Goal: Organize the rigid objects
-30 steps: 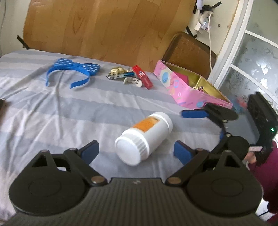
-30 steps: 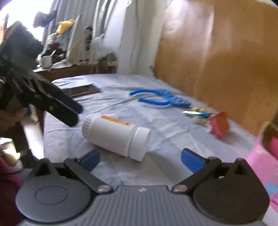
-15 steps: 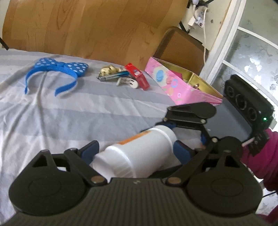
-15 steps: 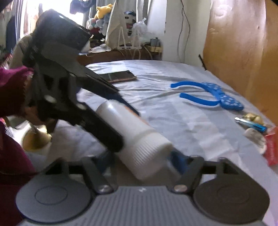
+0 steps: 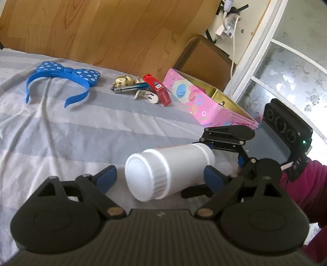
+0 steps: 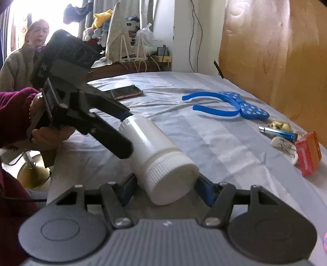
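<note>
The right gripper (image 6: pixel 163 187) pinches the white bottle (image 6: pixel 159 161) at lower center; the left gripper (image 5: pixel 159 178) stands spread around its base.

Daylight is flooding in from the window (image 6: pixel 30 18) behind my left side, blowing out to white glare there. The fisheye is bending my edges. The white bottle (image 6: pixel 157 161) close to me is looking soft, casting faint shadows.
</note>
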